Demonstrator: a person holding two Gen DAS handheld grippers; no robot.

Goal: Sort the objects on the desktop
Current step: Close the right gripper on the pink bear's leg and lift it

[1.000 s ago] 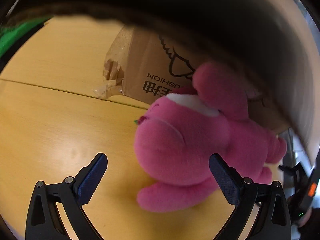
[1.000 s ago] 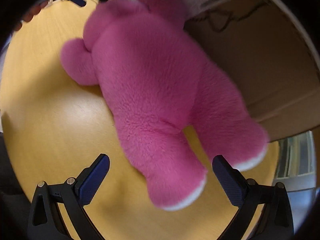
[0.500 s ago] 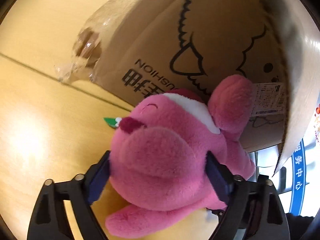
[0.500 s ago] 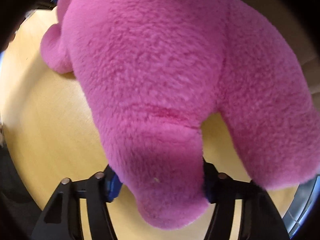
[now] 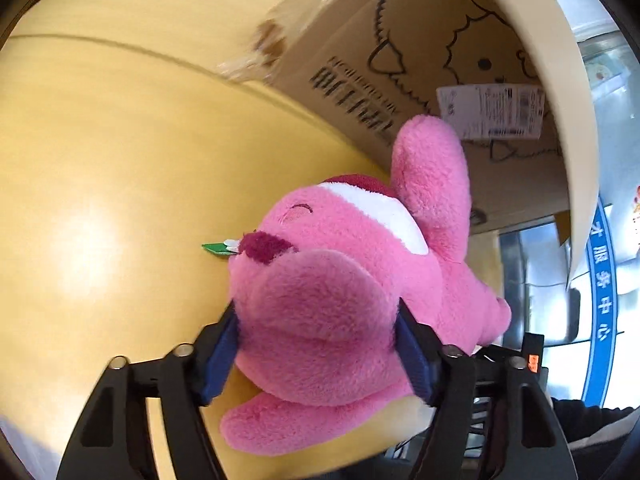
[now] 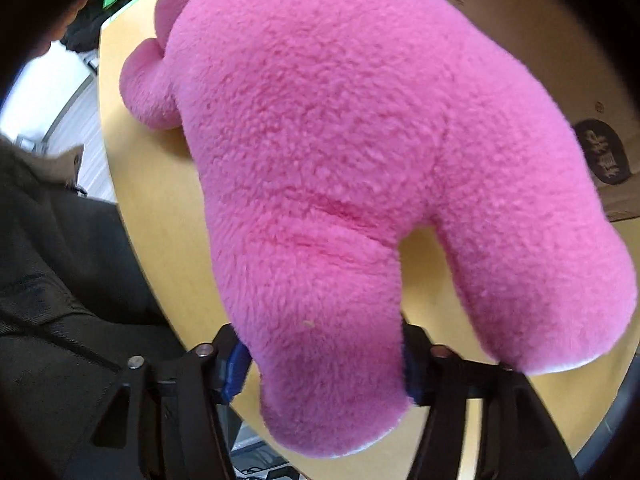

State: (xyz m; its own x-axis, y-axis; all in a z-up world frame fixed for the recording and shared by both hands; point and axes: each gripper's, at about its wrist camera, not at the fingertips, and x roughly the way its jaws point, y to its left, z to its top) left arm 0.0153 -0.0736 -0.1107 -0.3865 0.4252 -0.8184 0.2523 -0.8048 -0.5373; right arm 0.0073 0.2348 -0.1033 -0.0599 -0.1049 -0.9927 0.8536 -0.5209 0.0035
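Observation:
A pink plush bear [image 5: 344,300] with a white brow patch and dark red nose is held between both grippers above the yellow wooden table [image 5: 120,200]. My left gripper [image 5: 320,356] is shut on the bear's head, blue pads pressing both sides. In the right wrist view the bear's back and legs [image 6: 360,160] fill the frame. My right gripper [image 6: 324,360] is shut on one of the bear's legs. The other leg hangs free to the right.
An open cardboard box [image 5: 420,60] with a printed cartoon animal and a white label lies behind the bear; it also shows in the right wrist view [image 6: 560,60]. The table's edge [image 6: 132,220] and a person in dark clothing [image 6: 60,280] are at the left.
Both grippers moved in from open on either side of the bear and closed, left on the head, right on a leg. The bear has since lifted off the table and tilted.

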